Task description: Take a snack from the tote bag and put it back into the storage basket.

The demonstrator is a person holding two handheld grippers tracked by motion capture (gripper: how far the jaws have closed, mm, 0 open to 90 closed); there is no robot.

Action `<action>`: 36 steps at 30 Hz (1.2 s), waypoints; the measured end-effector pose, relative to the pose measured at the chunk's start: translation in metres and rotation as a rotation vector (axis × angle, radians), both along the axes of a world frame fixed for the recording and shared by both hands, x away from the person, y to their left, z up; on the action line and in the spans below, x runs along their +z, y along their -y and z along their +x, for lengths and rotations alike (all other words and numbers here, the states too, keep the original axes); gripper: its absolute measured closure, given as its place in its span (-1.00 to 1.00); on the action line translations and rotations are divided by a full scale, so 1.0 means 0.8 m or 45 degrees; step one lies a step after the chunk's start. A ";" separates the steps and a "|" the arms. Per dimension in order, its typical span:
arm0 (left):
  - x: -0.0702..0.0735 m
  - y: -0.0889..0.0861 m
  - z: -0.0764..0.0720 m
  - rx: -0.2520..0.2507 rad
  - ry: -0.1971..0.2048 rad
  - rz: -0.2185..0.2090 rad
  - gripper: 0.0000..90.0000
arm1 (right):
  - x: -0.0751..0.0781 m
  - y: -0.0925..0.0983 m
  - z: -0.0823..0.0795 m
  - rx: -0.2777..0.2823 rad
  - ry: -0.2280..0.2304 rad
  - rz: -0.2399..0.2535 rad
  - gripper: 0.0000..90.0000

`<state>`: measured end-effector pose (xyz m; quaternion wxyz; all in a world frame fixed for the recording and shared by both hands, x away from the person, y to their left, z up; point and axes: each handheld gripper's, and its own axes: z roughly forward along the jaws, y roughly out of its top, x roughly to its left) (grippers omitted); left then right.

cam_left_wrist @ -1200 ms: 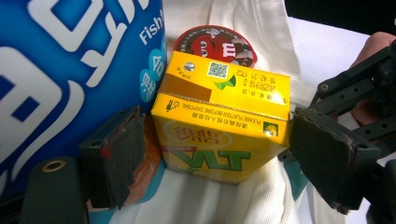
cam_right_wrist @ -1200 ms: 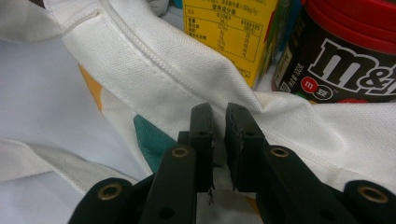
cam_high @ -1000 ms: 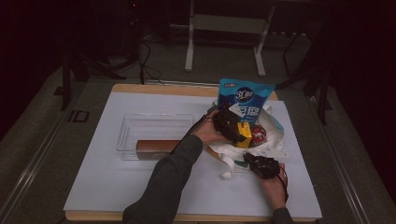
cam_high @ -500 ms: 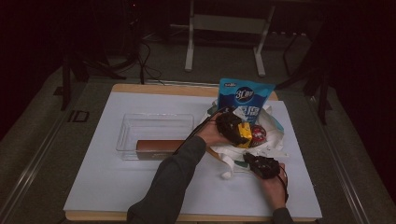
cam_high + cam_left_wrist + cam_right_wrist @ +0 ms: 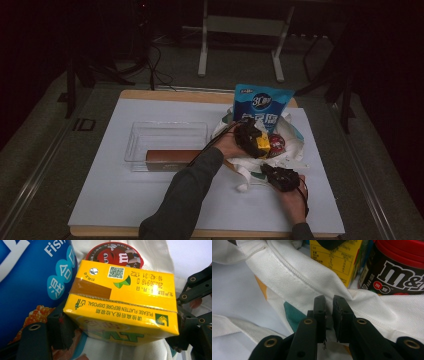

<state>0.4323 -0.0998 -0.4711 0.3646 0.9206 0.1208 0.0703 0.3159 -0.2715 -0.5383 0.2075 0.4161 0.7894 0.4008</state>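
A white tote bag (image 5: 296, 150) lies open on the right of the table. It holds a blue snack pouch (image 5: 262, 105) and a red-lidded M&M's can (image 5: 276, 145). My left gripper (image 5: 251, 139) hovers over the bag's mouth, shut on a yellow drink carton (image 5: 262, 145). In the left gripper view the carton (image 5: 120, 302) is squeezed between both pads, above the can (image 5: 115, 255) and beside the pouch (image 5: 30, 277). My right gripper (image 5: 278, 176) pinches the bag's near rim. In the right gripper view its jaws (image 5: 329, 305) are shut on the white fabric (image 5: 299, 282), with carton (image 5: 337, 260) and can (image 5: 397, 272) behind.
A clear plastic bin (image 5: 165, 135) sits left of the bag, with a long brown box (image 5: 170, 157) at its front. A white mat (image 5: 110, 190) covers the wooden table. The bag's loose handle (image 5: 243, 179) trails toward the front edge.
The left gripper with the yellow carton has shifted slightly to the right over the bag. The right gripper has kept its hold in the same place.
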 end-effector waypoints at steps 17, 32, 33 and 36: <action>0.002 -0.005 -0.006 0.065 -0.011 0.020 -0.37 | 0.000 0.000 0.000 0.001 0.000 0.001 0.80; 0.019 -0.013 -0.011 0.098 0.022 -0.021 -0.37 | 0.000 0.000 0.000 0.001 0.000 -0.004 0.80; 0.021 -0.014 -0.011 0.097 0.025 -0.024 -0.37 | 0.000 0.000 0.000 0.001 0.000 -0.004 0.80; 0.025 -0.016 -0.013 0.106 0.024 -0.034 -0.37 | 0.000 0.000 0.000 0.001 0.001 -0.006 0.80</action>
